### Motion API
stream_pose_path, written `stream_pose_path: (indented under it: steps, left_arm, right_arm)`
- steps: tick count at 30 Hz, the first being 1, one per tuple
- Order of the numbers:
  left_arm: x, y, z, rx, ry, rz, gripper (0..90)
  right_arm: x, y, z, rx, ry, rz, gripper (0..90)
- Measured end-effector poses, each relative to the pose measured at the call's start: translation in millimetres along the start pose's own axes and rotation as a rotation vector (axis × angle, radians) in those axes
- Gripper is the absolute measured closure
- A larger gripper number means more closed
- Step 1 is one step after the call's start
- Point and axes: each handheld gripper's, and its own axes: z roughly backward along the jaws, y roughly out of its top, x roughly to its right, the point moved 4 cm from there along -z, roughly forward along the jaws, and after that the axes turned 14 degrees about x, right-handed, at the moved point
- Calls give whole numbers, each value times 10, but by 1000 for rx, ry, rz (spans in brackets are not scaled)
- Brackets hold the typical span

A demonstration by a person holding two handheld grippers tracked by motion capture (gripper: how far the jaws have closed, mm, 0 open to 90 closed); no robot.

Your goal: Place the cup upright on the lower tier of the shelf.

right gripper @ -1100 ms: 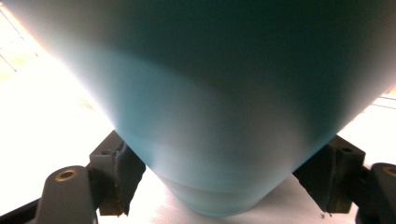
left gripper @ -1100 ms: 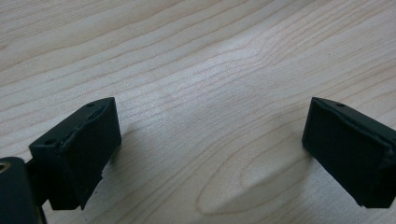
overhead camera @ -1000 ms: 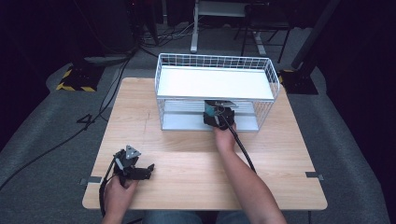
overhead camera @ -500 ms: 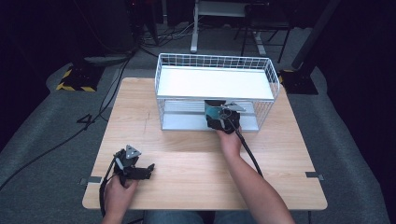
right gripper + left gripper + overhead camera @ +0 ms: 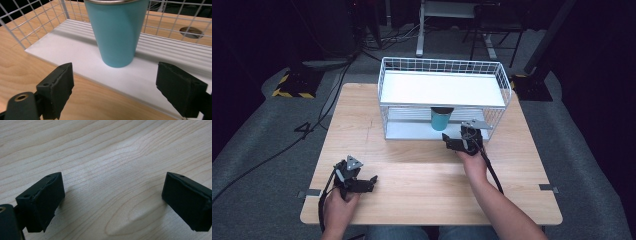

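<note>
A teal cup point(image 5: 440, 120) point(image 5: 117, 32) stands upright on the lower white shelf point(image 5: 75, 56) of a white wire rack point(image 5: 442, 67). My right gripper point(image 5: 457, 136) point(image 5: 116, 75) sits just in front of the rack, facing the cup. It is open, the cup a short way beyond its jaws and nothing between them. My left gripper point(image 5: 367, 182) point(image 5: 112, 185) rests low over the wooden table point(image 5: 422, 170) near the front left. It is open over bare wood.
The rack's top shelf point(image 5: 442, 89) is a flat white board with a wire rim. Wire walls point(image 5: 32, 22) close the rack's sides and back. A round hole point(image 5: 191, 31) shows in the tabletop behind the rack. Cables trail from both grippers.
My right gripper has drawn back out of the rack toward the person, and the teal cup now stands free on the lower shelf. The left gripper has not moved.
</note>
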Motion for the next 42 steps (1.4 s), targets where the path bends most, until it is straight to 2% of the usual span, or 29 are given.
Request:
stream_pose_path:
  steps: [12,19,28,31,34,37,42]
  left_arm:
    - [2,-1,2,0,2,0,49]
    - [2,-1,2,0,2,-1,49]
    - [2,2,-2,0,1,-2,48]
    - [2,6,-10,-2,-2,-5,44]
    - [3,10,-19,-2,0,-3,40]
    - [3,16,-27,-2,1,-2,39]
    - [1,18,-28,-3,2,-3,39]
  right_arm:
    - [160,39,505,4,41,25,157]
    - [262,-13,750,-25,69,32,158]
    - [438,-45,1120,-17,80,43,158]
    - [486,-77,1255,-22,106,33,159]
    - [528,-126,1348,-42,121,63,159]
    - [561,-188,1450,-70,158,88,159]
    - [587,-316,1589,-50,187,61,159]
